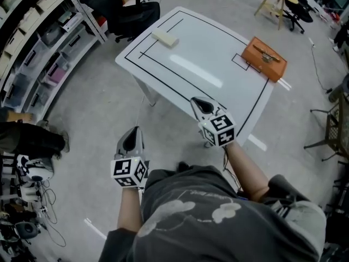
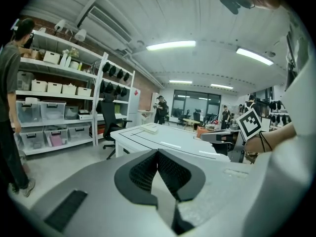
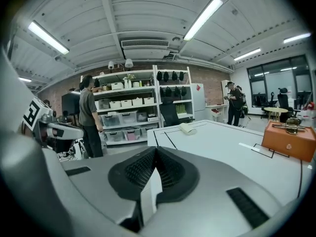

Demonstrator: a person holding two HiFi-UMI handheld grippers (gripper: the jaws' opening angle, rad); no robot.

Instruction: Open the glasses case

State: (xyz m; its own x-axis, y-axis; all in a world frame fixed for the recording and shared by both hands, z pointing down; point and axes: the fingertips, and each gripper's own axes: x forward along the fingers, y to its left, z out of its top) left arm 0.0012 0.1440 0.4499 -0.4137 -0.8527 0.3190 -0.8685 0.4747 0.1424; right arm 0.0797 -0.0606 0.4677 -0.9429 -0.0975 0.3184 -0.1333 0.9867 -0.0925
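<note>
- Two grey plastic grippers, left gripper [image 1: 133, 132] and right gripper [image 1: 198, 102], are pressed shut on nothing, ribbed black pads together, by the table's near side.
- Smooth white table [image 1: 185, 64] carries thin black lines.
- Cream oblong glasses case [image 1: 165, 38] lies near its far left edge.
- Orange box [image 1: 264, 58] sits at its right corner.

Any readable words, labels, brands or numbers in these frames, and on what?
No readable text anywhere.
Left cube, right cube: square marker patterns, no letters.
Shelf bins: any labels too small to read.
Case: no print visible.
Shirt: pale graphic, no words.
</note>
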